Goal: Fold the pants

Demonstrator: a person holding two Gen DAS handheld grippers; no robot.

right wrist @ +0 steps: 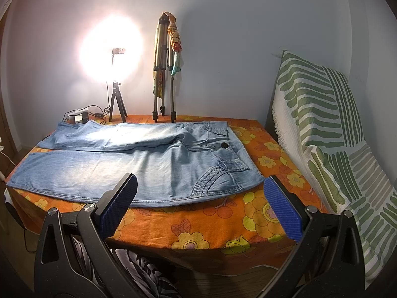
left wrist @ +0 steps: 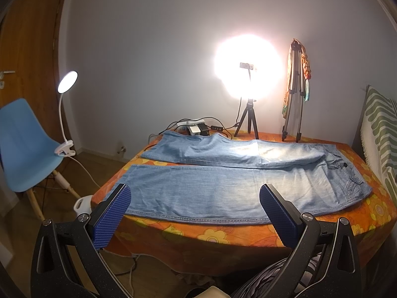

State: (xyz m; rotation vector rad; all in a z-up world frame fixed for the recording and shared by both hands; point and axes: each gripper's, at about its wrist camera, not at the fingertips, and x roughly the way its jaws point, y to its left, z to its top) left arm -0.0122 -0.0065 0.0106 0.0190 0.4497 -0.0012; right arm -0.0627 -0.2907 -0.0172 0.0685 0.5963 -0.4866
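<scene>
Orange flowered tablecloth (right wrist: 258, 213), jeans (left wrist: 223, 191) spread flat across it, no fold made yet.

We hold the left gripper (left wrist: 194, 216) and right gripper (right wrist: 199, 206) wide apart and empty (both short of the near hem), so every fold remains.

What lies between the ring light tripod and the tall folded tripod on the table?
Nothing: in the right wrist view, only bare floral tablecloth shows between the ring light tripod and the tall folded tripod. The jeans lie nearer the camera.
</scene>
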